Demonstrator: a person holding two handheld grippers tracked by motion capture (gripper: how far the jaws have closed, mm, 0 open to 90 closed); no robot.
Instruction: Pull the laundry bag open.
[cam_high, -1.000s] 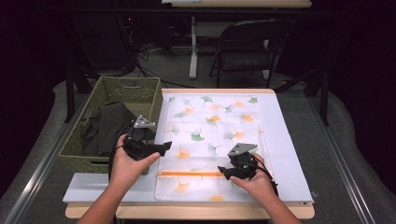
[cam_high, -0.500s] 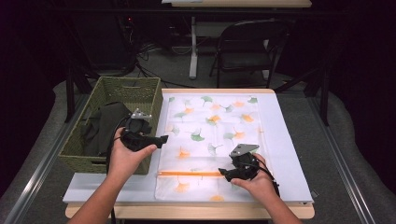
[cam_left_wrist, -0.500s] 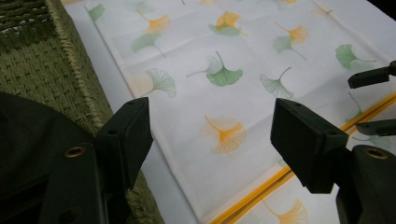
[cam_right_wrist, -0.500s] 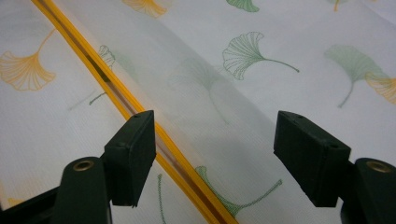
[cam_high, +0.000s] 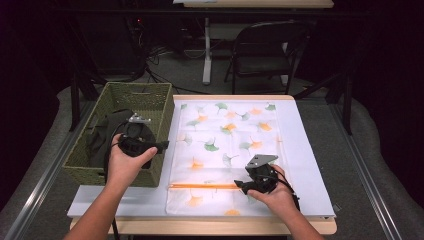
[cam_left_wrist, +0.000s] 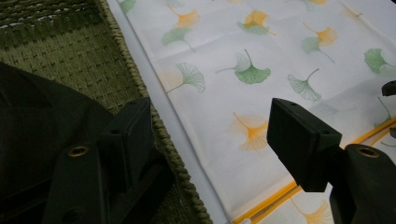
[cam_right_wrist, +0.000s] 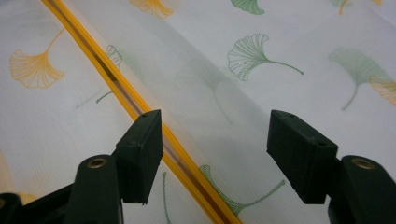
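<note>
Green wicker basket (cam_high: 120, 95) at the counter's left is now drawing the left hand-held gripper (cam_high: 161, 145), empty and open, leftward off the ginkgo-print cloth (cam_high: 225, 145), toward the dark garment (cam_high: 102, 132), while the right hand-held gripper (cam_high: 239, 184) is waiting open over the cloth's near orange stripe (cam_high: 202, 186).

Dark cloth (cam_high: 102, 135) in basket (cam_high: 150, 95) partly hidden by left tongs (cam_high: 162, 145).

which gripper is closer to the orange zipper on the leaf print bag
Right. The right gripper hovers at the orange zipper, jaws open. The left gripper is off at the green basket.
</note>
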